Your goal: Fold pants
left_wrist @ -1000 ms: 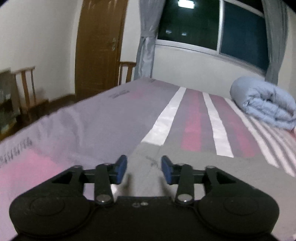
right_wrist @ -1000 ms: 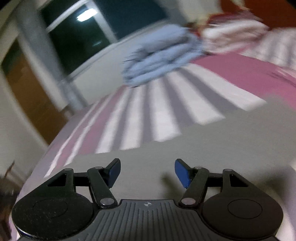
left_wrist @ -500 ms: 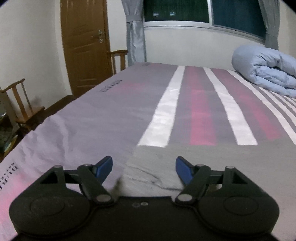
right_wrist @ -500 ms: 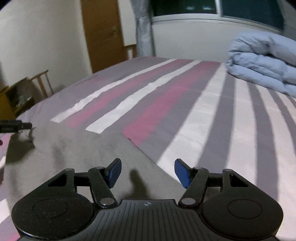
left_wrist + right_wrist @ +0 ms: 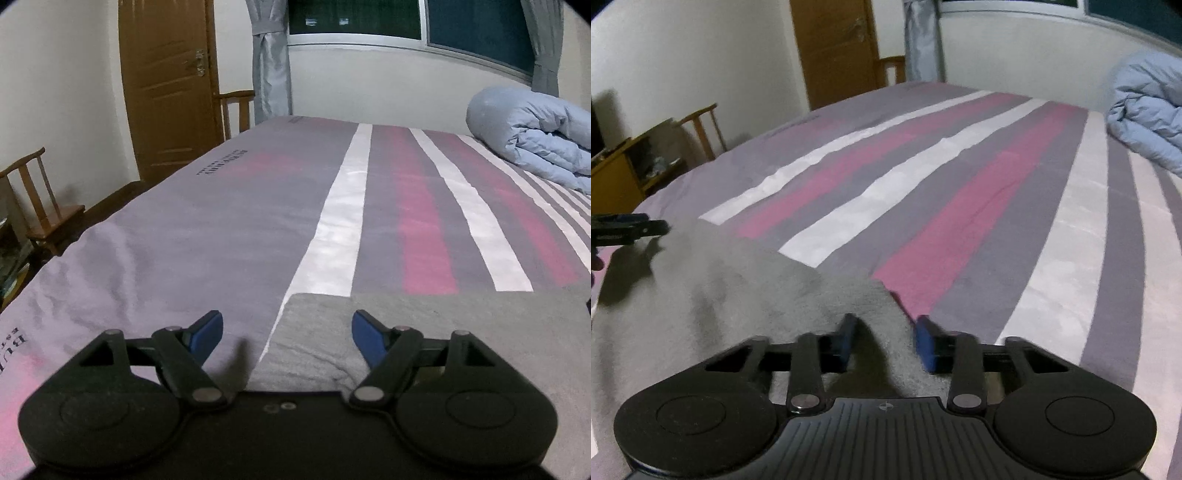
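Grey pants [image 5: 424,325] lie spread on a bed [image 5: 229,221], on its near part, with their straight far edge crossing the bed's stripes. The folding appears to be at a grasping step: both tools sit at the near side of the pants, one at each corner.

The right gripper [image 5: 884,341] has a raised ridge of the grey cloth [image 5: 757,291] between its blue-padded jaws, which stand close together. They seem to be pinching that corner, though whether the grip is fully tight cannot be told. The left gripper [image 5: 286,334] hangs over the pants' other corner with its jaws spread wide and nothing between them; the cloth's left edge lies just below the gap.

Judging from this, the next move calls for the left jaws to come down and close on their corner, so both ends can be lifted together and carried toward the far edge of the pants.

The pants look like soft, matte knit fabric, limp and slightly wrinkled near the left gripper. The bed sheet is smooth, with a faint sheen, in long grey, white and pink stripes. Beyond the pants, at the bed's far right, rests a puffy, rolled pale blue quilt [image 5: 532,136].
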`<state>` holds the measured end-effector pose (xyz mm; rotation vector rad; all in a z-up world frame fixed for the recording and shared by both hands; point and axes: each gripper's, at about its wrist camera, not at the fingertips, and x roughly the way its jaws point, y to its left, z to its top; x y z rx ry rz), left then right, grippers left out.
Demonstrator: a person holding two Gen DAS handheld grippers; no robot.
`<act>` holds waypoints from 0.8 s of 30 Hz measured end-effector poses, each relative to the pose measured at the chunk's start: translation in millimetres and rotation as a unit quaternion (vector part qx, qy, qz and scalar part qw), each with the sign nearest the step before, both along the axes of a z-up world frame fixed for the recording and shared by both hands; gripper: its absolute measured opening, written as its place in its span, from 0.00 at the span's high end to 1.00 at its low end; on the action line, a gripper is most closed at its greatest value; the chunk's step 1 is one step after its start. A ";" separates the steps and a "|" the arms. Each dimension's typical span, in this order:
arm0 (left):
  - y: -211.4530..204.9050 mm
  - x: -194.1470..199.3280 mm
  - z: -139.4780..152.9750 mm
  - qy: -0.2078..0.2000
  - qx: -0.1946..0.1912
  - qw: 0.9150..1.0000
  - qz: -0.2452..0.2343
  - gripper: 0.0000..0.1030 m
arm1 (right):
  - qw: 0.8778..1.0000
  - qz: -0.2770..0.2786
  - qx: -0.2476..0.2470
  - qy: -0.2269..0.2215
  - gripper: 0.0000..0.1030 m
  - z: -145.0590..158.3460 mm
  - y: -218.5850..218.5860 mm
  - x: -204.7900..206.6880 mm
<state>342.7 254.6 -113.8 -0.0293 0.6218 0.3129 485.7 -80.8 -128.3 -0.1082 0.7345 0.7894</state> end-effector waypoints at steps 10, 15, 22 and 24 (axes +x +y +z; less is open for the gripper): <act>-11.0 1.3 -6.7 -0.012 0.006 1.000 -0.004 0.32 | 0.996 -0.027 -0.012 -0.086 0.98 25.7 8.9 -7.9; -13.2 0.8 -8.2 -0.010 0.011 1.000 -0.004 0.31 | 0.995 -0.031 -0.072 -0.069 0.98 -11.2 25.9 3.0; -21.7 -31.5 9.8 -0.028 0.013 1.000 0.000 0.26 | 0.987 -0.129 0.046 -0.078 0.60 35.2 -35.7 -31.1; -31.0 -46.8 12.5 -0.037 0.000 0.999 -0.002 0.26 | 0.987 -0.124 0.055 -0.083 0.60 44.1 -58.2 -56.6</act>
